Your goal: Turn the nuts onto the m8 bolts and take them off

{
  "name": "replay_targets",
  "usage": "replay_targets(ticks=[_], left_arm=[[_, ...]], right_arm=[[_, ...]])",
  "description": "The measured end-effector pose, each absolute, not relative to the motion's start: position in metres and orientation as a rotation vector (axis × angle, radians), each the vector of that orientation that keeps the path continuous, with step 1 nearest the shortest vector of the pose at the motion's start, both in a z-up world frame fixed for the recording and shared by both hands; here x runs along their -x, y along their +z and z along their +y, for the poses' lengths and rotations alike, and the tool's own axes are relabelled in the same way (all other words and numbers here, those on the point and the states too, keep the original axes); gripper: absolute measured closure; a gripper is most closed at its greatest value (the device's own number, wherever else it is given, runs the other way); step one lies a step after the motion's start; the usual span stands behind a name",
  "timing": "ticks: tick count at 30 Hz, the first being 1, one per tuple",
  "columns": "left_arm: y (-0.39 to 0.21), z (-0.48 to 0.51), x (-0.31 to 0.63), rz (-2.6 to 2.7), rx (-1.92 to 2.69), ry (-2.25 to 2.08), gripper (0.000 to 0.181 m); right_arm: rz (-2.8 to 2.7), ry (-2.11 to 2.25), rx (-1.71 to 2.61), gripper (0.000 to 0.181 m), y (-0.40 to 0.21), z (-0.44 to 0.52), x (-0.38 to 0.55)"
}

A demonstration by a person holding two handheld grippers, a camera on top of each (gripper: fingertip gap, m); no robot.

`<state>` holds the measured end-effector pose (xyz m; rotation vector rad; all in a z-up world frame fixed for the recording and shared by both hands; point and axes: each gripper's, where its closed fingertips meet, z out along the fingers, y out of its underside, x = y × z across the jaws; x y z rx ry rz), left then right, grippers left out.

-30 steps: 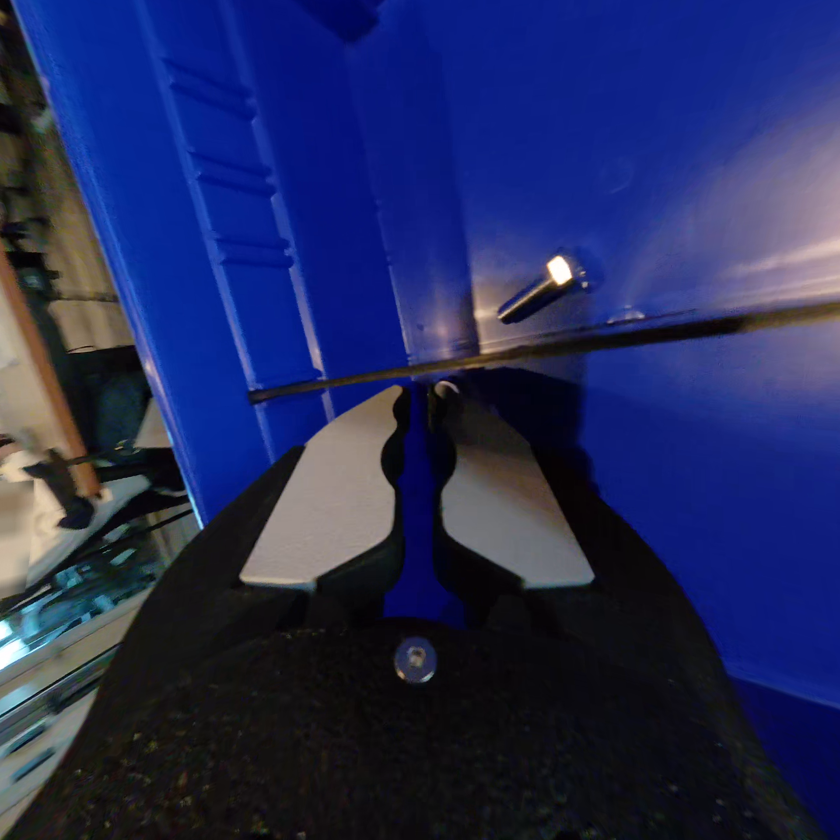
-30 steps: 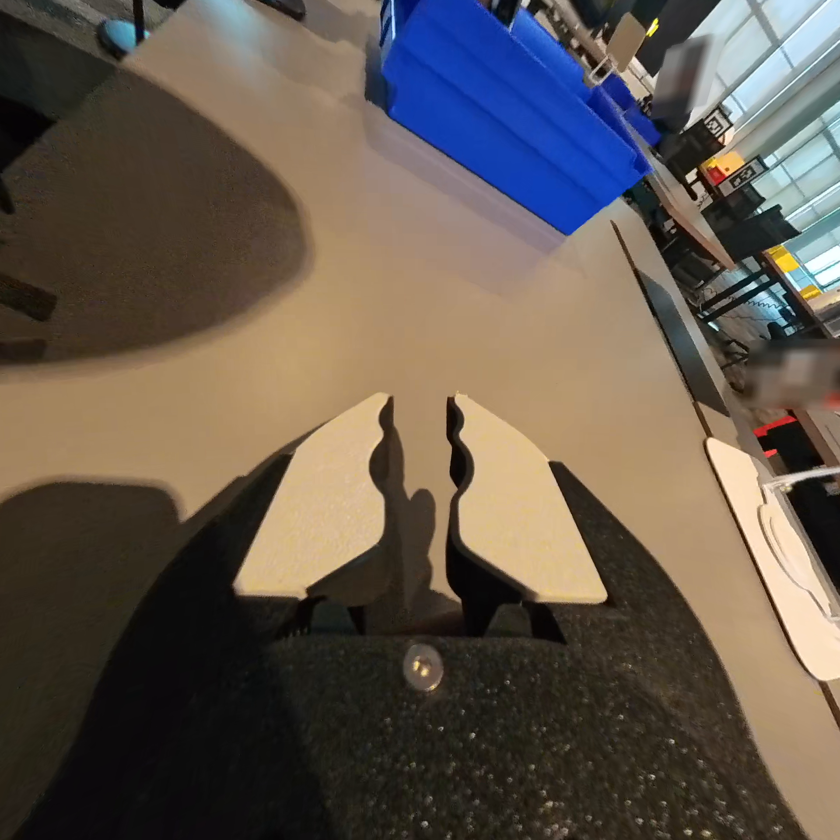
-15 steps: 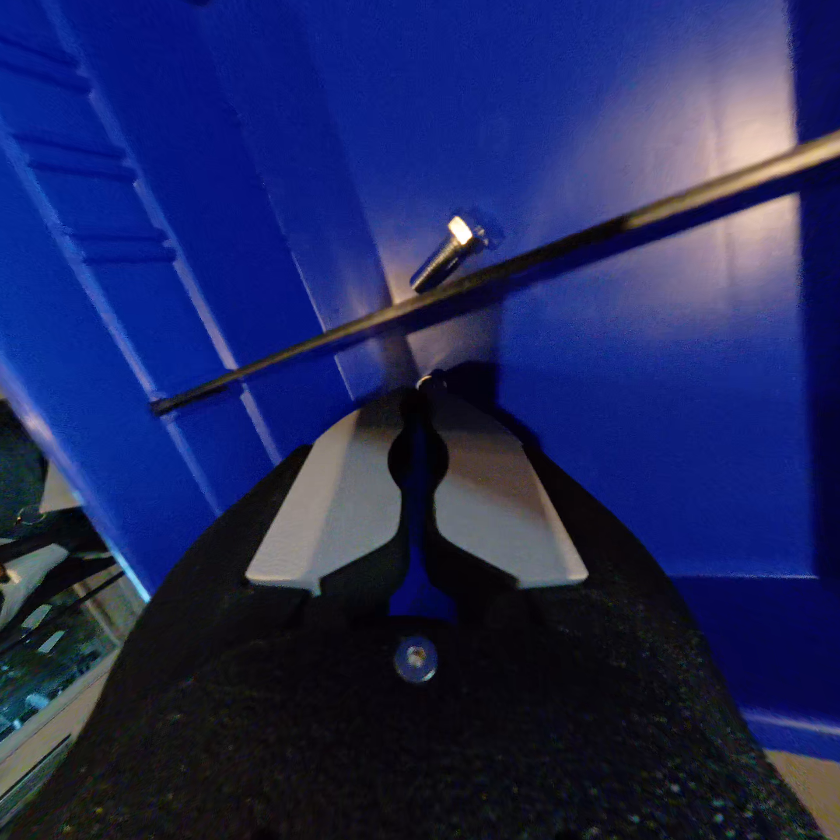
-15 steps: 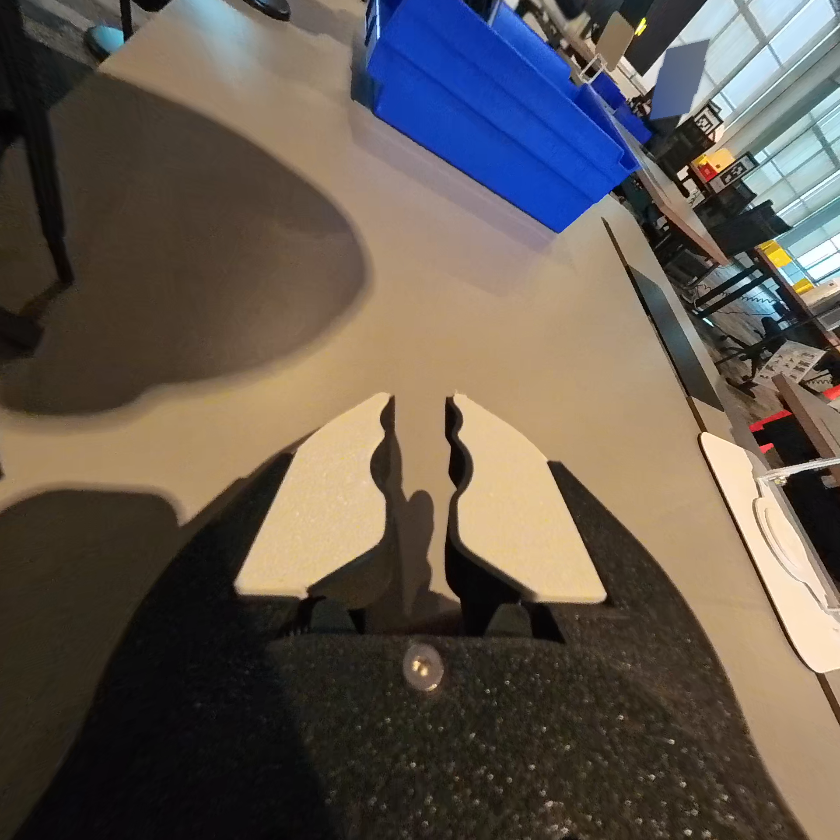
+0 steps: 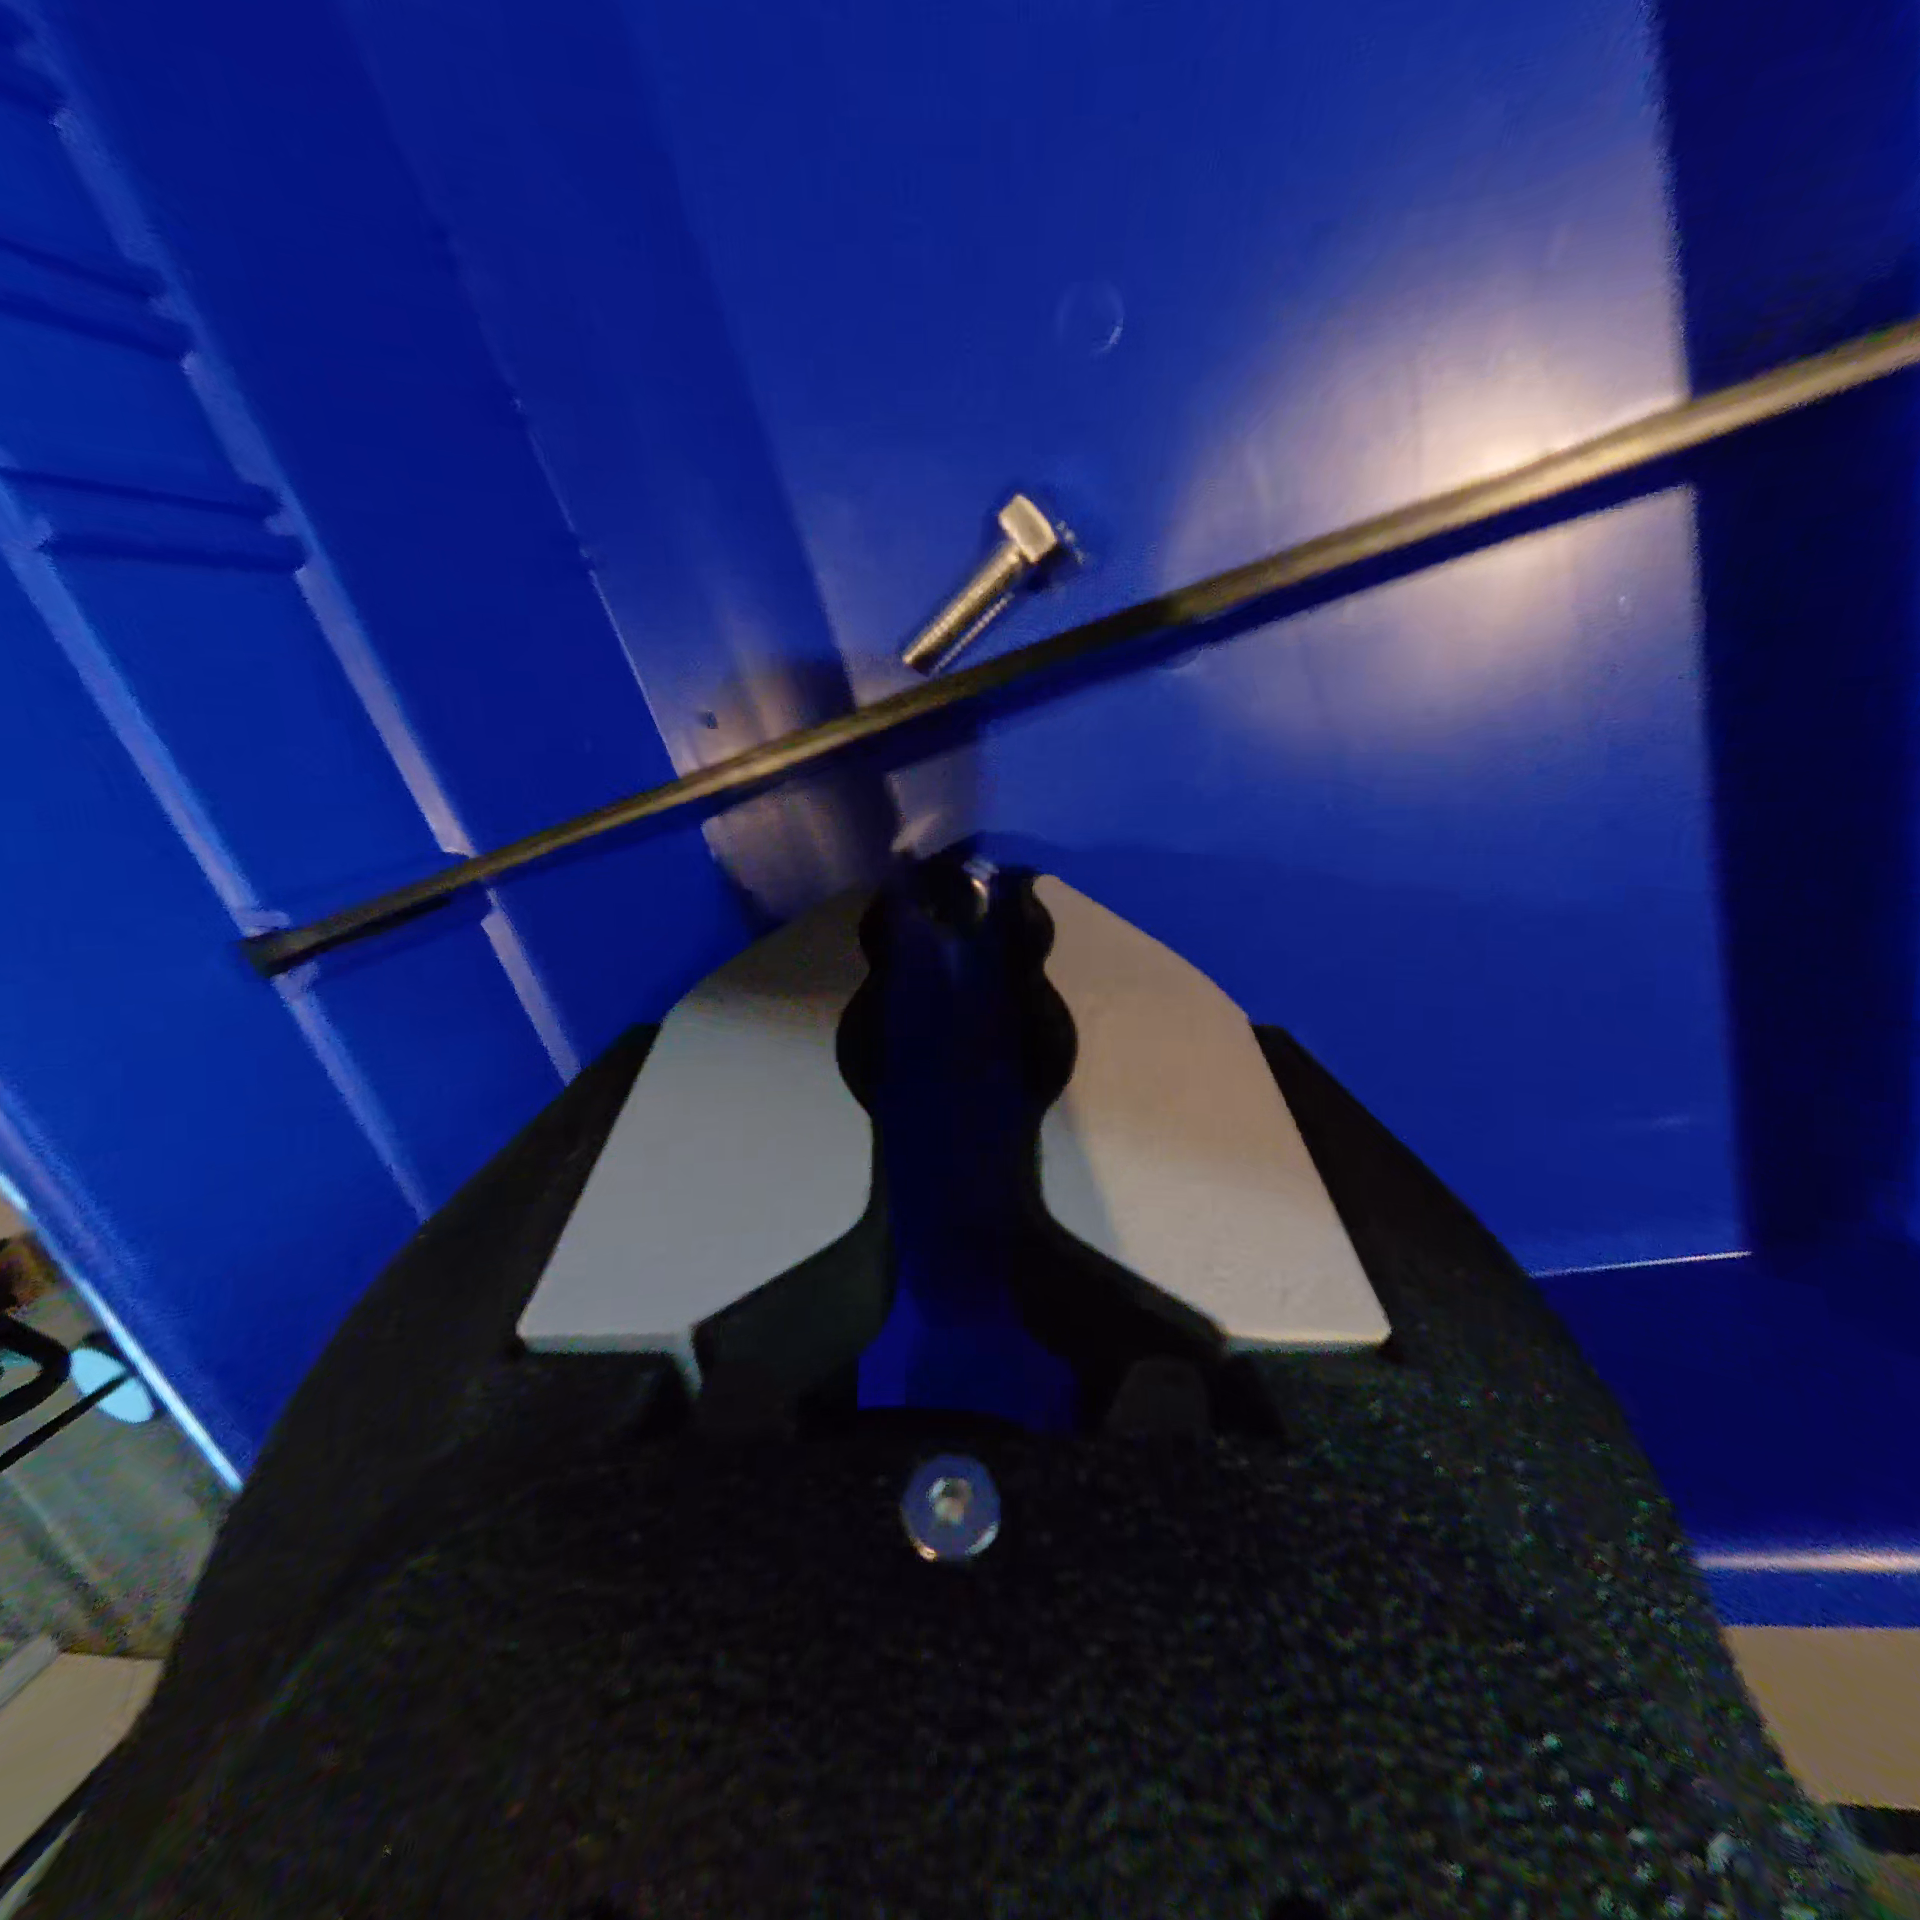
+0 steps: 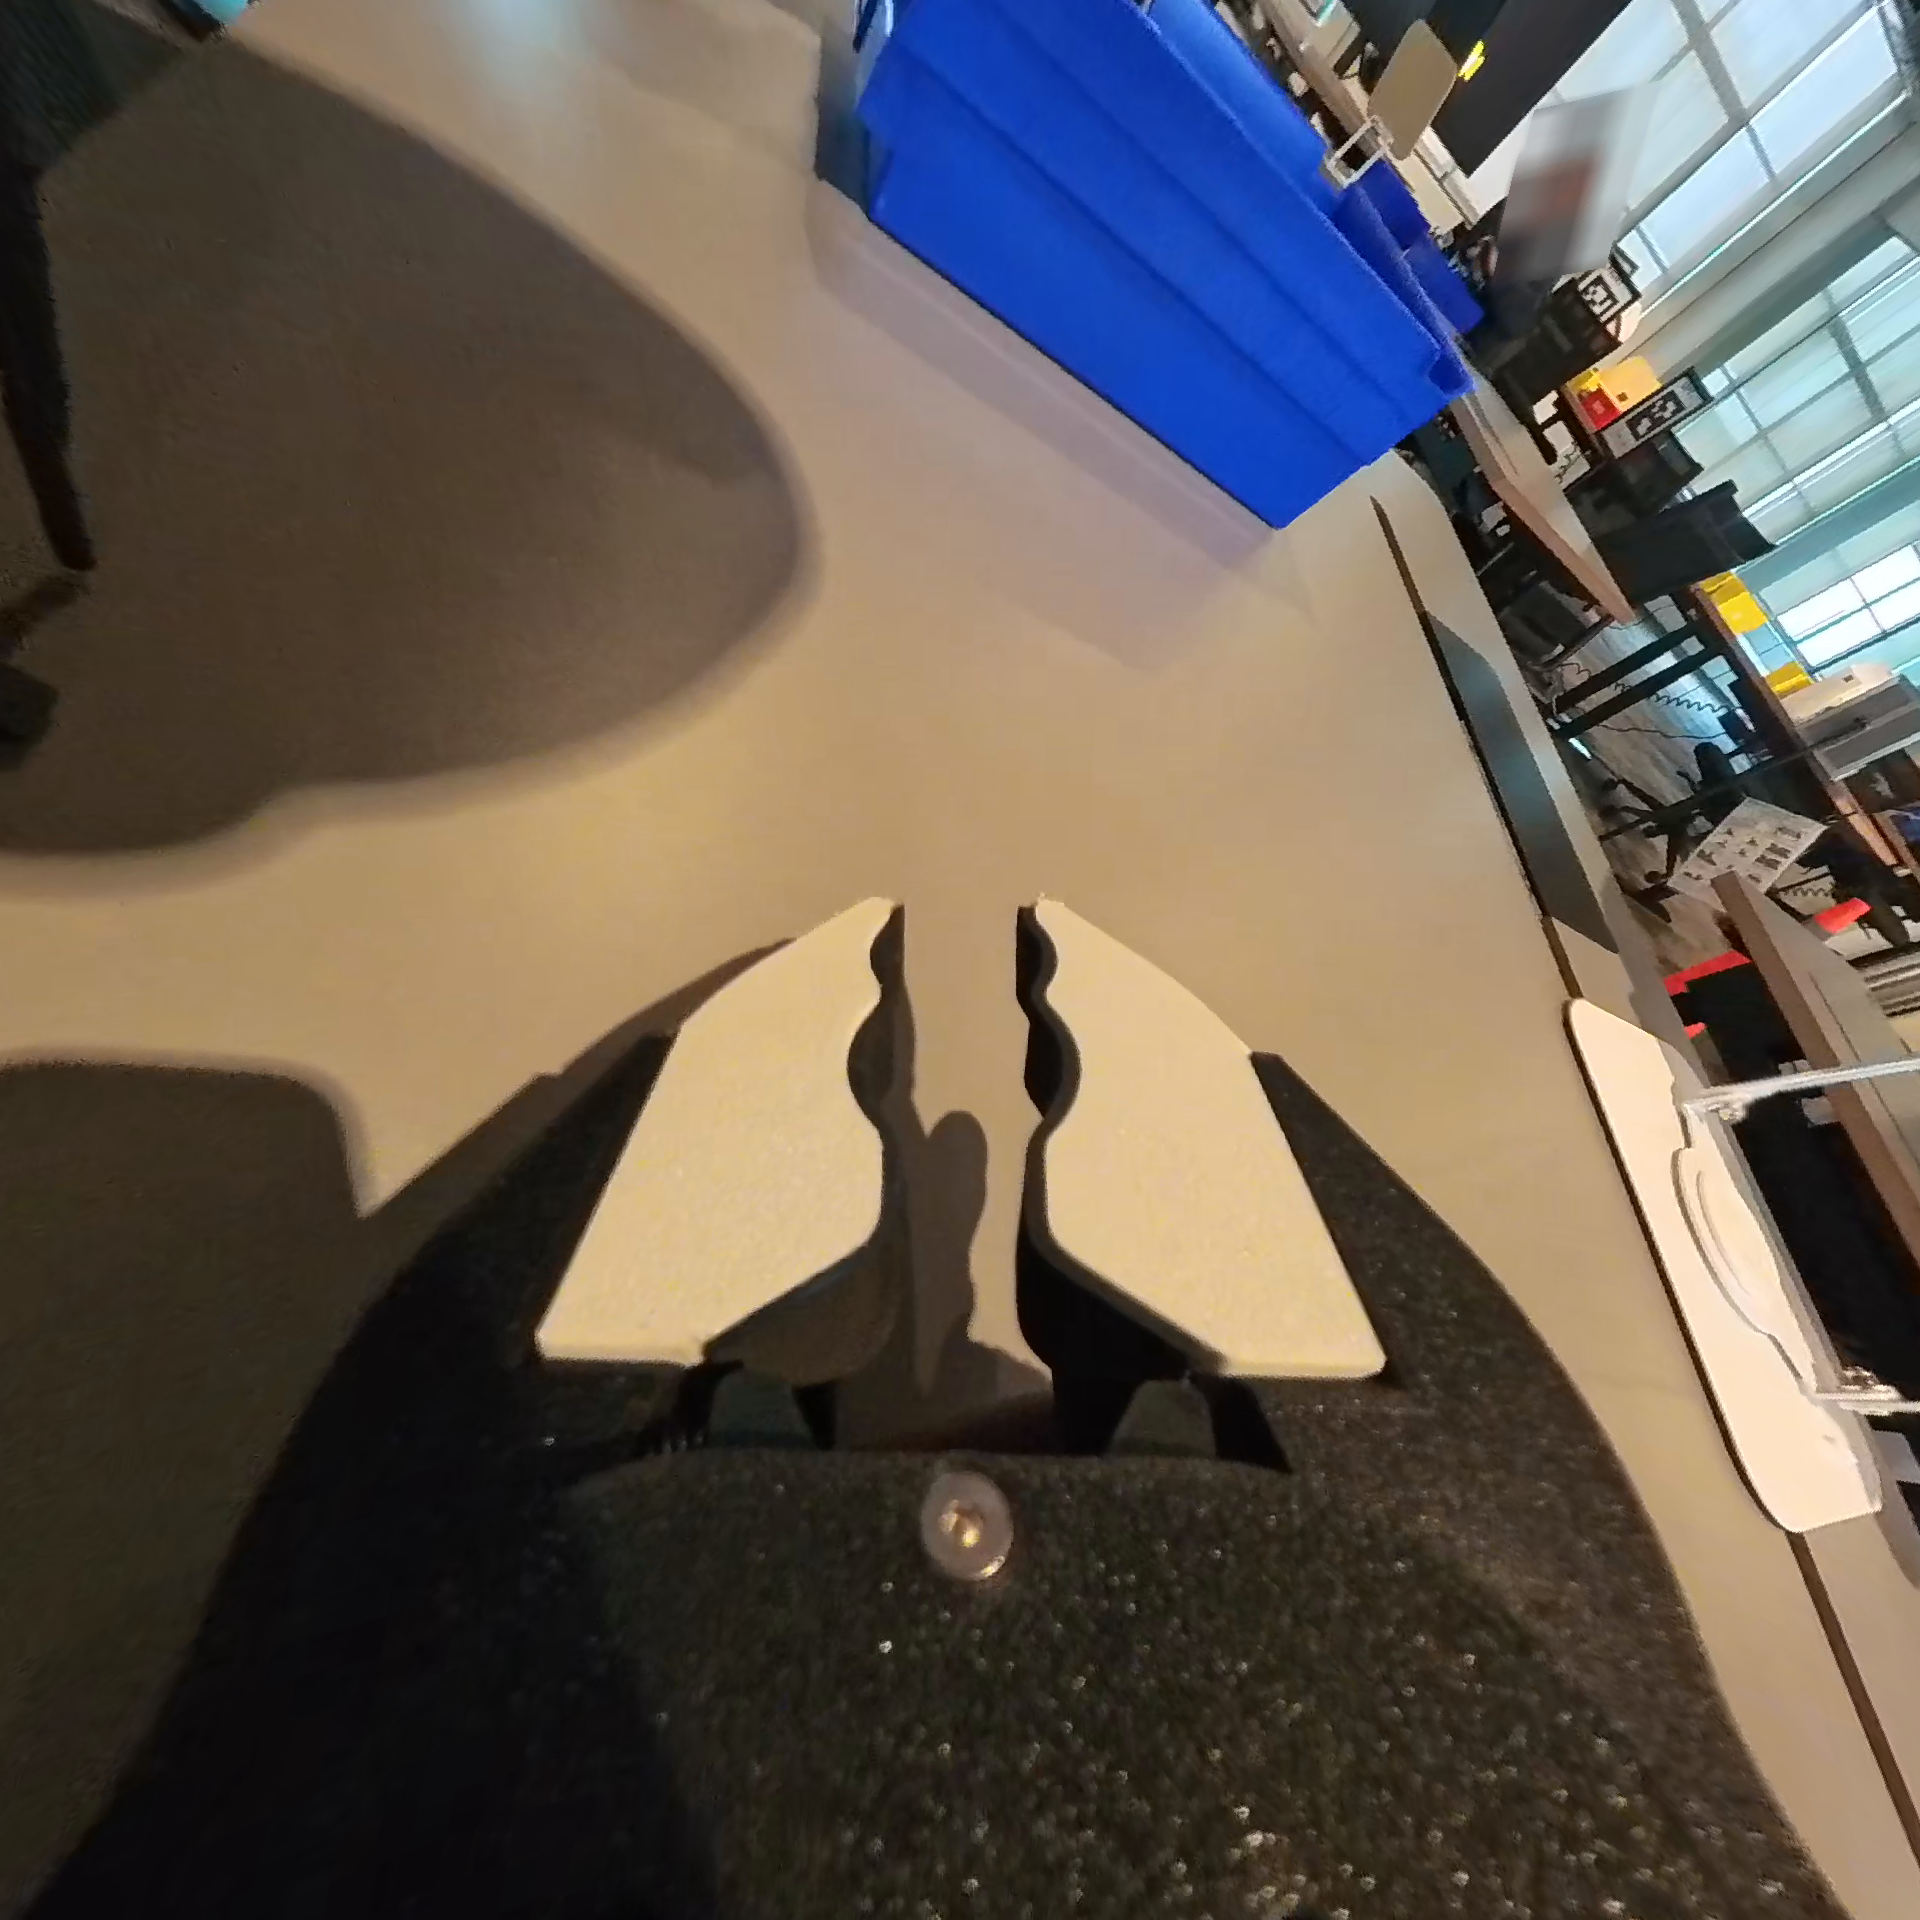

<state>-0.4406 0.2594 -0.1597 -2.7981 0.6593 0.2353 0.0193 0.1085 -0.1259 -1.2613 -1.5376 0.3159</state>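
My left gripper (image 5: 961, 891) is deep inside a blue bin (image 5: 1403, 987), its tips near the bin floor. Its jaws stand a little apart. A small shiny metal piece (image 5: 978, 885), seemingly a nut, sits between the tips by the right finger; I cannot tell if it is still pinched. A silver hex bolt (image 5: 982, 587) lies on the bin floor beyond a thin black bar (image 5: 1143, 615) that crosses the bin. My right gripper (image 6: 958, 916) hovers over the tan table (image 6: 1091, 748), narrowly open and empty.
Stacked blue bins (image 6: 1143, 239) stand at the table's far side in the right wrist view. A white flat holder (image 6: 1714, 1247) lies at the table's right edge. Racks, crates and windows stand beyond. Large gripper shadows fall on the table's left. One gripper's finger ends stand about 50 cm off the other's.
The left gripper's jaws have widened since half a second ago, and the view has shifted so the bolt sits farther right. The right gripper has drifted slightly, with its gap unchanged.
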Motion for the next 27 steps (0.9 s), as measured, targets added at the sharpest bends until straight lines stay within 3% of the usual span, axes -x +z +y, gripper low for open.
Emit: replay_targets(ticks=[12,16,22,27], left_arm=[[-0.162,0.256,0.436,0.566,2.795,0.036,0.167],[-0.137,0.260,0.425,0.563,2.683,0.047,0.167],[-0.033,0.239,0.275,0.960,2.243,-0.236,0.168],[-0.052,0.195,0.140,1.409,2.069,-0.425,0.167]], right_arm=[[-1.565,0.277,1.239,0.161,-0.129,0.107,-0.018],[-1.546,0.288,1.241,0.161,-0.127,0.108,-0.019],[-1.514,0.315,1.273,0.161,-0.124,0.113,-0.018],[-1.498,0.301,1.266,0.161,-0.122,0.114,-0.019]])
